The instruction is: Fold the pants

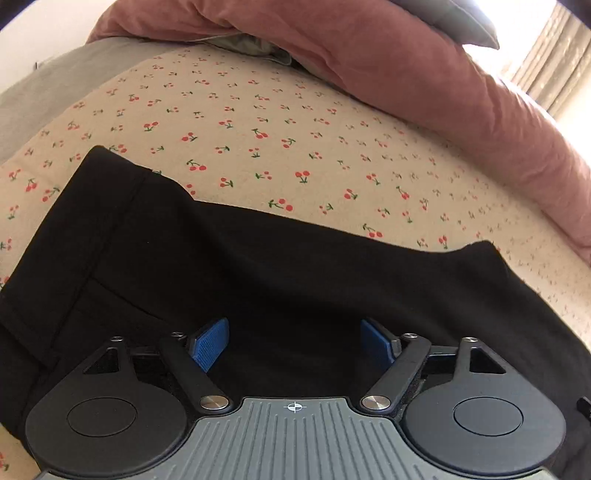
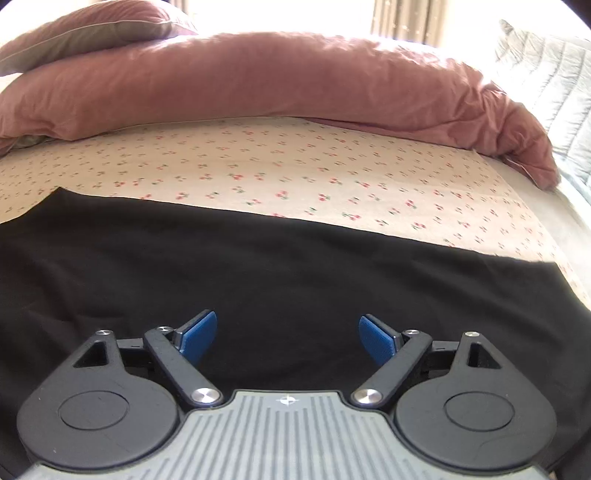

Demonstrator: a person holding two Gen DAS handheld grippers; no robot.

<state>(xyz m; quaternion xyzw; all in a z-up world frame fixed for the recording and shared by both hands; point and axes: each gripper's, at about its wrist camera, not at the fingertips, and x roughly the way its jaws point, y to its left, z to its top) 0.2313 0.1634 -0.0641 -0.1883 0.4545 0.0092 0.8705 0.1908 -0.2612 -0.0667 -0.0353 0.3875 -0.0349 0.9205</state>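
Black pants (image 1: 258, 266) lie spread flat on a cherry-print bed sheet (image 1: 258, 129); a stitched waistband or hem edge shows at the left of the left wrist view. My left gripper (image 1: 294, 334) hovers over the dark cloth, open, blue pads (image 1: 210, 343) wide apart with only flat fabric below them. In the right wrist view the same black pants (image 2: 277, 266) fill the lower half, their far edge running straight across the sheet (image 2: 295, 166). My right gripper (image 2: 287, 330) is open too, above the cloth, nothing pinched between its fingers.
A rolled pink duvet (image 1: 424, 85) lies along the far side of the bed, also the pink duvet (image 2: 277, 81) in the right view. A grey pillow (image 2: 92, 33) rests on it. A pale quilted cover (image 2: 546, 74) sits at the far right; curtains (image 1: 554, 74) and a bright window are beyond.
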